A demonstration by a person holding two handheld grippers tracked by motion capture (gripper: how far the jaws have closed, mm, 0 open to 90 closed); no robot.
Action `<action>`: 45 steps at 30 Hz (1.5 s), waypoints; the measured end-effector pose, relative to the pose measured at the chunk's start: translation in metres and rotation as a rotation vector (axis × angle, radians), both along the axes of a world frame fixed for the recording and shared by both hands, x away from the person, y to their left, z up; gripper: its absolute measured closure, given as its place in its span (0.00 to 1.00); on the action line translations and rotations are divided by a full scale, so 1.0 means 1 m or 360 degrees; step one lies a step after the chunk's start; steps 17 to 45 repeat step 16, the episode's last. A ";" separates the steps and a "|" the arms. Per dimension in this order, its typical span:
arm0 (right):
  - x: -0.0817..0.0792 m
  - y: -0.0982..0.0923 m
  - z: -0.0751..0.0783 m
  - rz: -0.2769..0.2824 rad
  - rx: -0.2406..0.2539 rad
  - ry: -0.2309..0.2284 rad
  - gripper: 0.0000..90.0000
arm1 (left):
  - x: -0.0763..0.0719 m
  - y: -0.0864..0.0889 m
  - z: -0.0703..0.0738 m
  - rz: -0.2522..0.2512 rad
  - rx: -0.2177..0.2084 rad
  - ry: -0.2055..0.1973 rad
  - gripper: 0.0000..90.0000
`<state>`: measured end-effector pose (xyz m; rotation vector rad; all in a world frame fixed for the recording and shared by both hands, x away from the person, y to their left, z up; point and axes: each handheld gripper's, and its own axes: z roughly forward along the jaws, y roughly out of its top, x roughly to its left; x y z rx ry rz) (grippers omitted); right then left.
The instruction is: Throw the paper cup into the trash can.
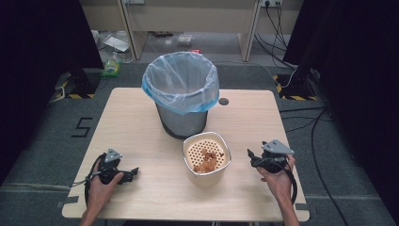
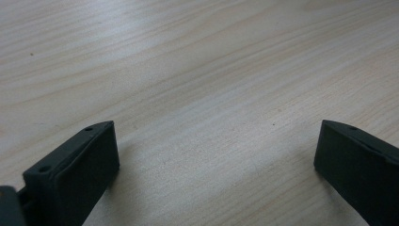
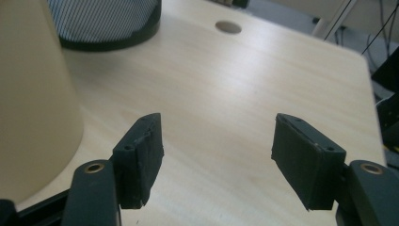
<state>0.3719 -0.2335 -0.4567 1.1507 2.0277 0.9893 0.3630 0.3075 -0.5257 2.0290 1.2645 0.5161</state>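
So the cream container [image 1: 206,159] with the perforated insert sits on the desk [image 1: 141,127] near the middle, a bit toward the near edge, and there's a little heap of brown food scraps [image 1: 207,161] lying inside it on the holes. Right behind it, almost touching on the far side, is a mesh trash bin [image 1: 181,94] lined with a pale blue bag. The right gripper [image 1: 254,159] is just to the right of the container, low over the desk, jaws spread wide with nothing between them; in the right gripper view the container's cream wall [image 3: 33,94] is at the left and the bin's base [image 3: 108,23] is beyond it. The left gripper [image 1: 133,172] is well off to the left near the near edge, jaws also spread wide over bare wood. A round cable hole [image 1: 223,101] sits on the far right side of the desk.
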 end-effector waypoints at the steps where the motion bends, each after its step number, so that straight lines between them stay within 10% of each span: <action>1: -0.001 0.000 -0.003 0.0003 0.0000 0.0015 0.38 | 0.000 0.000 0.000 -0.0001 -0.0001 0.0000 0.00; 15: -0.011 0.008 -0.037 0.0049 -0.0056 0.0236 0.36 | 0.000 0.000 0.000 -0.0002 -0.0001 0.0000 0.00; 45: -0.011 0.008 -0.038 0.0050 -0.0062 0.0237 0.35 | 0.000 0.000 0.000 -0.0002 -0.0002 0.0000 0.00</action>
